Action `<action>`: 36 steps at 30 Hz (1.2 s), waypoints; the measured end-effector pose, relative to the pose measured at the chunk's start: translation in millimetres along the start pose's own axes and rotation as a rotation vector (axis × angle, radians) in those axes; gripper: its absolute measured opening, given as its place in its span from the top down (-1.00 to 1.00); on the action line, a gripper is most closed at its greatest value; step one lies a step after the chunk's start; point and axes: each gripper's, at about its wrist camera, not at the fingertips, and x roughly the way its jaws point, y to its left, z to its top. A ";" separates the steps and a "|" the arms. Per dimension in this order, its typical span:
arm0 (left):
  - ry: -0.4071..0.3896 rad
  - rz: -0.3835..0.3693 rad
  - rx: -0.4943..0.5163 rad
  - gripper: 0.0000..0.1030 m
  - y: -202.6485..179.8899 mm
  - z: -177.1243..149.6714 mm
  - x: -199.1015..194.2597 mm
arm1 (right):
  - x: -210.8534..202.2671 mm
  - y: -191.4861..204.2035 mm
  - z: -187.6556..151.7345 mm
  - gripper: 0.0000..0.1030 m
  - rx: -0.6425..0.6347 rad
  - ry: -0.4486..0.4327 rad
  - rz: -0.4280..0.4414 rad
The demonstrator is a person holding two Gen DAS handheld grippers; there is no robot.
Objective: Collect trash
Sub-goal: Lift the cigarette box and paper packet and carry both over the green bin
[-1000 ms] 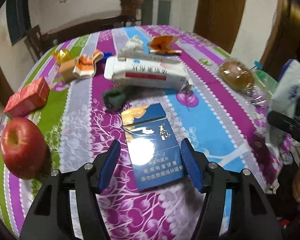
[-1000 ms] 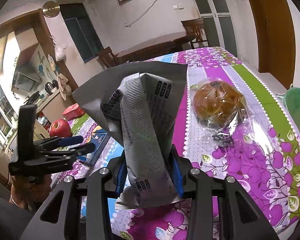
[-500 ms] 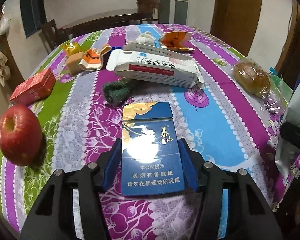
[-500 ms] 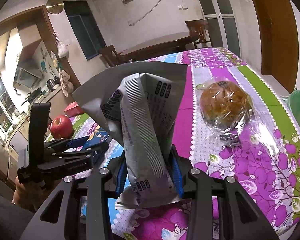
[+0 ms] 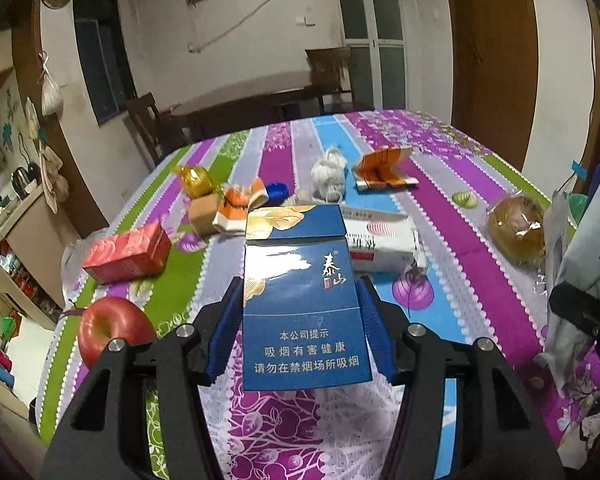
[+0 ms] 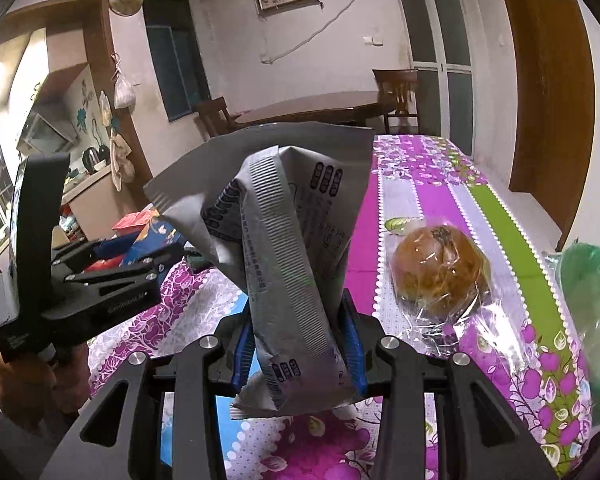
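While a striped floral tablecloth (image 5: pixel 452 272) covers the whole table, the litter lies scattered over it, far side to near. Largest among the loose things is a white carton (image 5: pixel 380 240) with red print, lying flat just behind the blue cigarette pack (image 5: pixel 300 312). That pack is off the cloth, its lid flap tipped back, clamped by its two long edges between the blue pads of the left gripper (image 5: pixel 300 320); the jaws stand about half apart, pressed against the pack's sides. To the left sit a red box (image 5: pixel 128 252) and, nearer, a red apple (image 5: pixel 112 328). A bun in clear plastic wrap (image 5: pixel 518 232) rests toward the right edge. Farther back lie an orange-and-white wrapper (image 5: pixel 382 168), a crumpled white tissue (image 5: pixel 328 174), a second orange wrapper (image 5: pixel 240 204) touching a small tan box (image 5: pixel 204 212), a gold foil wrapper (image 5: pixel 196 178), and a blue bottle cap (image 5: pixel 276 192).

From the right wrist view, the right gripper (image 6: pixel 298 344) has its jaws closed partway onto a crumpled grey-white plastic package (image 6: pixel 284 240) that stands upright between the pads and is clear of the table. The wrapped bun (image 6: pixel 436 272) lies just to its right, and something green and translucent (image 6: pixel 592 300) sits at the far right edge, too blurred to identify.
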 end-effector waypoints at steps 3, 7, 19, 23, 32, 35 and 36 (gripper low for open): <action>-0.008 0.002 -0.002 -0.05 -0.1 1.7 -3.2 | -2.4 2.4 0.9 0.23 -0.006 -0.001 -0.002; -0.017 0.009 0.005 -0.05 -1.6 4.2 -1.9 | -3.9 1.7 -0.2 0.23 -0.005 -0.004 -0.005; -0.021 0.020 0.015 -0.05 -4.1 7.0 -1.0 | -6.1 -1.3 -1.6 0.23 0.001 -0.006 -0.008; -0.022 0.019 0.015 -0.05 -4.3 7.7 -0.7 | -9.1 -1.6 -2.6 0.23 0.003 -0.011 -0.012; -0.048 0.010 0.028 -0.05 -10.3 16.9 -3.1 | -23.8 2.6 -1.2 0.23 0.007 -0.049 -0.033; -0.066 0.001 0.041 -0.05 -15.5 22.8 -5.9 | -35.3 1.6 1.8 0.23 0.010 -0.077 -0.045; -0.071 -0.002 0.045 -0.05 -18.2 25.0 -7.0 | -39.0 1.2 2.6 0.23 0.011 -0.086 -0.050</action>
